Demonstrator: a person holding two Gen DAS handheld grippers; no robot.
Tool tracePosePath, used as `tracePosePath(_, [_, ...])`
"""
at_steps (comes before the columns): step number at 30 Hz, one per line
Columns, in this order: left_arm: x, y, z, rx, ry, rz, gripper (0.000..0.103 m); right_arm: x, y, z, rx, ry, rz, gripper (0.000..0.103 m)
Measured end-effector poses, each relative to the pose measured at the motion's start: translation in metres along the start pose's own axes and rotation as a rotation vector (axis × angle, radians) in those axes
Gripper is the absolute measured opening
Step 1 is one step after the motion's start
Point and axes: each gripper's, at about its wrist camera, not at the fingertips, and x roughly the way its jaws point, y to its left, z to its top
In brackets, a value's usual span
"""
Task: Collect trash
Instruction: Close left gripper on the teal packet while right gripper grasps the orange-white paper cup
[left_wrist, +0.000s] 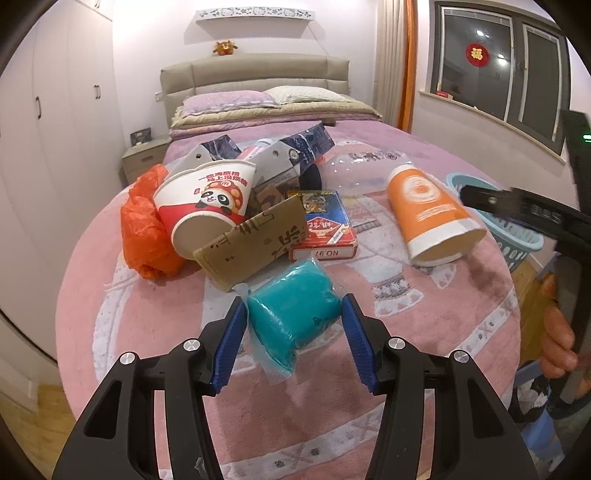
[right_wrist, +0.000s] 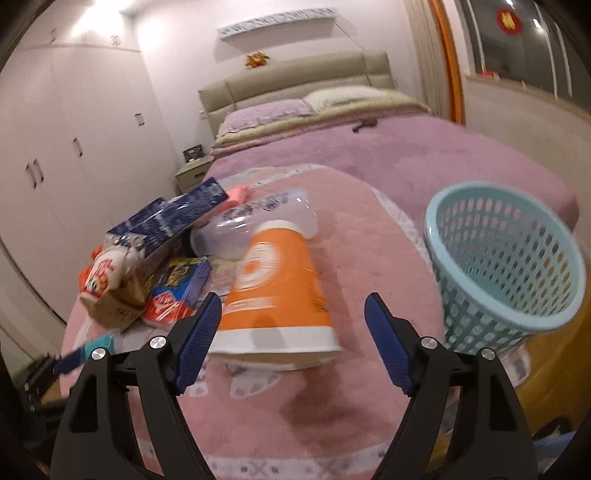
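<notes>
tools (left_wrist: 293, 325) (right_wrist: 291, 343) over pink blanket (left_wrist: 147, 314)

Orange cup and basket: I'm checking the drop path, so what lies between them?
Only bare pink rug lies between orange cup and basket, shown in the right wrist view.

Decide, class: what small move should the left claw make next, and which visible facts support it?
Probably close. The left claw is open, its blue pads either side of the teal packet in clear wrap on the pink blanket. Gripping comes before carrying it to the blue basket.
</notes>
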Motion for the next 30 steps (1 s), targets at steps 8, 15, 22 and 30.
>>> tracePosePath(8, [0.003,-0.003,0.0,0.007,0.006,-0.008,0.051,0.053,-0.015,-0.002,0.135,0.154,0.119,0.076])
tracePosePath(15, [0.002,-0.011,0.003,0.026,0.002,-0.017,0.051,0.061,0.001,0.0,0.093,0.152,0.088,0.073])
tracePosePath(22, [0.001,-0.028,0.01,0.051,-0.018,-0.038,0.051,0.039,-0.002,-0.003,0.085,0.121,0.108,0.052])
tracePosePath(30, [0.003,-0.058,0.032,0.092,-0.052,-0.091,0.051,0.008,-0.014,0.006,0.074,0.05,0.09,0.038])
